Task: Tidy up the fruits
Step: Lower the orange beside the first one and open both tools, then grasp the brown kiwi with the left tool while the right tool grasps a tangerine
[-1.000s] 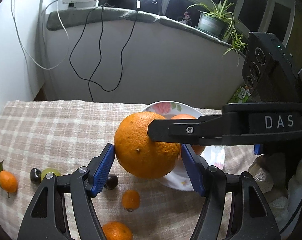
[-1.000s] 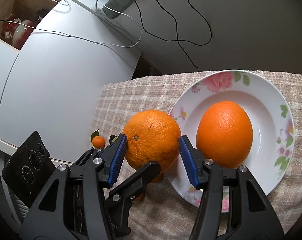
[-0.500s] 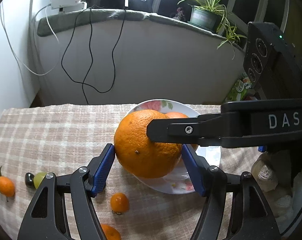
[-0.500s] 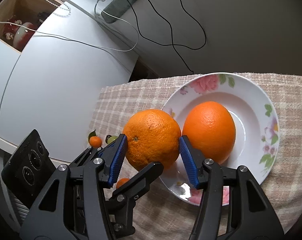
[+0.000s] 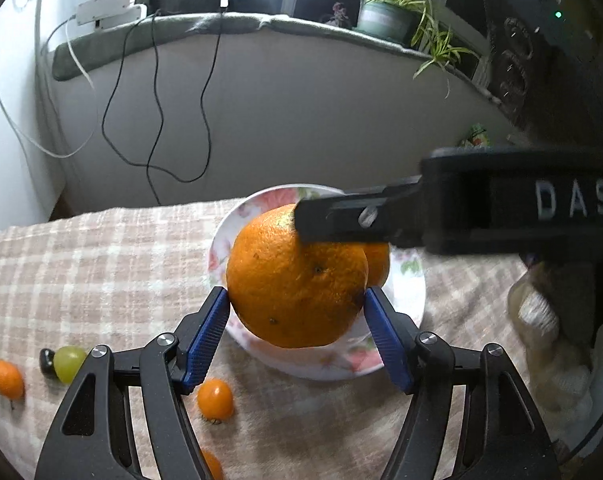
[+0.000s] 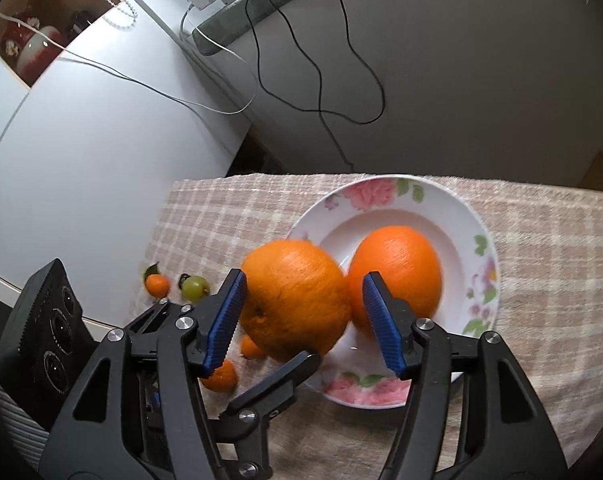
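Observation:
A large orange (image 5: pixel 297 280) sits between the blue pads of my left gripper (image 5: pixel 297 308), held over the near rim of a flowered white plate (image 5: pixel 415 300). The same orange (image 6: pixel 295 300) lies between the pads of my right gripper (image 6: pixel 303 316), which stands a little wider; the right pad has a small gap to the fruit. A second orange (image 6: pixel 397 276) rests in the plate (image 6: pixel 477 216), touching the held one. Both grippers cross at the fruit.
On the checked cloth (image 5: pixel 101 264) left of the plate lie small kumquats (image 5: pixel 215 398) (image 5: pixel 6 378), a green grape (image 5: pixel 69 362) and a dark one (image 5: pixel 46 360). A plastic bag (image 5: pixel 541 340) lies at the right. A wall with cables stands behind.
The held orange has moved right, from beside the plate to over its rim, against the second orange. The right gripper's pads have spread slightly off the fruit.

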`<action>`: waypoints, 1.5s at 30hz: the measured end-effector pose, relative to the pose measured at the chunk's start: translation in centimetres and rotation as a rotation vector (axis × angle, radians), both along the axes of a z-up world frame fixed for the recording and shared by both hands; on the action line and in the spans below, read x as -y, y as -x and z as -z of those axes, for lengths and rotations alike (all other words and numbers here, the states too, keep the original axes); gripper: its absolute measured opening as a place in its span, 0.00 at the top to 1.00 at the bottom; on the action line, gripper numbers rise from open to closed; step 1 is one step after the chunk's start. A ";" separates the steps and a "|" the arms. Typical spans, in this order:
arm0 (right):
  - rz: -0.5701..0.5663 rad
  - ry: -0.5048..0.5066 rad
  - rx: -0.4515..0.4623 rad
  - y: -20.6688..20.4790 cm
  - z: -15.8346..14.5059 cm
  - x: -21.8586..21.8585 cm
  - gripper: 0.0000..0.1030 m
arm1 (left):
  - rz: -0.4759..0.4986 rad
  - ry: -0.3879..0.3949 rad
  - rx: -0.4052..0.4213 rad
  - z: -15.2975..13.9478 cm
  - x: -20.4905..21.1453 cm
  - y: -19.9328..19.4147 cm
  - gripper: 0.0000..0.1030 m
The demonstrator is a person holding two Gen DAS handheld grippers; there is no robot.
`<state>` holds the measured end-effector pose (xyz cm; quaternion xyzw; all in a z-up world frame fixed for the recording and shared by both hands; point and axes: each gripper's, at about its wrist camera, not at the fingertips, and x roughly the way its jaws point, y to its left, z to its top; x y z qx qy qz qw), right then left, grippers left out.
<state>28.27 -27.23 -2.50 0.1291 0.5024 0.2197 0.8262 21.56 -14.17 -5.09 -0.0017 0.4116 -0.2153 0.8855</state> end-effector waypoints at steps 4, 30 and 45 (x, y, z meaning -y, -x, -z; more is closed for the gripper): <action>0.008 -0.022 -0.014 -0.2 0.0 0.4 0.39 | -0.015 0.016 -0.021 0.7 -0.9 0.2 0.33; -0.011 -0.025 0.076 2.9 -2.1 -0.5 0.39 | -0.071 0.068 0.046 -1.2 -5.3 3.7 0.32; -0.115 0.019 0.257 9.7 -1.7 -3.2 0.39 | -0.274 0.110 0.122 -1.1 -16.3 11.5 0.32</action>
